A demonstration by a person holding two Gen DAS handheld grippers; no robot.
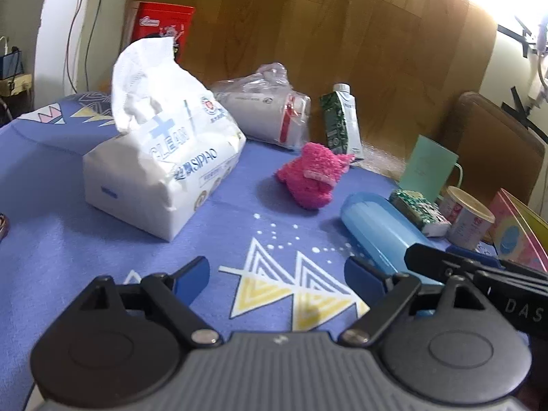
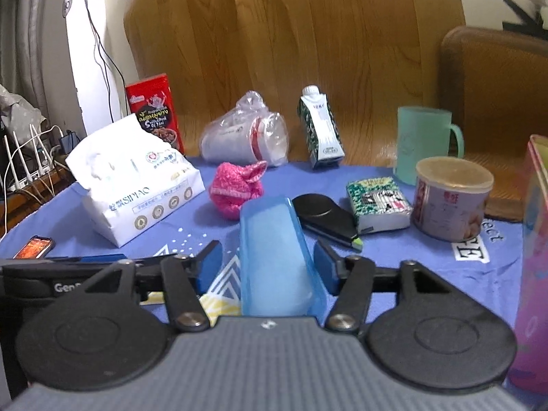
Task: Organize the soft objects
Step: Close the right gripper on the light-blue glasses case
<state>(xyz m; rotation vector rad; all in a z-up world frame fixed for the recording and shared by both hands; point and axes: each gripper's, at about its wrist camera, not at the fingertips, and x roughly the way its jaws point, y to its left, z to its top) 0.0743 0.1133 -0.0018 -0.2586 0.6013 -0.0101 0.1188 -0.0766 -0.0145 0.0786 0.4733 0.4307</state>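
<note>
A fluffy pink sock bundle point(image 1: 310, 174) point(image 2: 236, 188) lies mid-table on the blue cloth point(image 1: 68, 246). Left of it stands a white soft tissue pack point(image 1: 164, 167) point(image 2: 137, 185) with a tissue sticking up. A small green-patterned tissue packet point(image 1: 418, 210) point(image 2: 376, 202) lies to the right. My left gripper point(image 1: 277, 270) hovers open over the cloth's triangle pattern, with nothing between its fingers. My right gripper point(image 2: 267, 260) is open around a translucent blue case point(image 2: 274, 253) point(image 1: 380, 229). A gap shows between each pad and the case.
Along the back stand a red box point(image 2: 156, 109), bagged paper cups point(image 2: 246, 137), a green carton point(image 2: 320, 126) and a green mug point(image 2: 424, 144). A can point(image 2: 448, 202), a black device point(image 2: 325, 215), a pink box point(image 2: 534, 257) and a phone point(image 2: 34, 246) also crowd the table.
</note>
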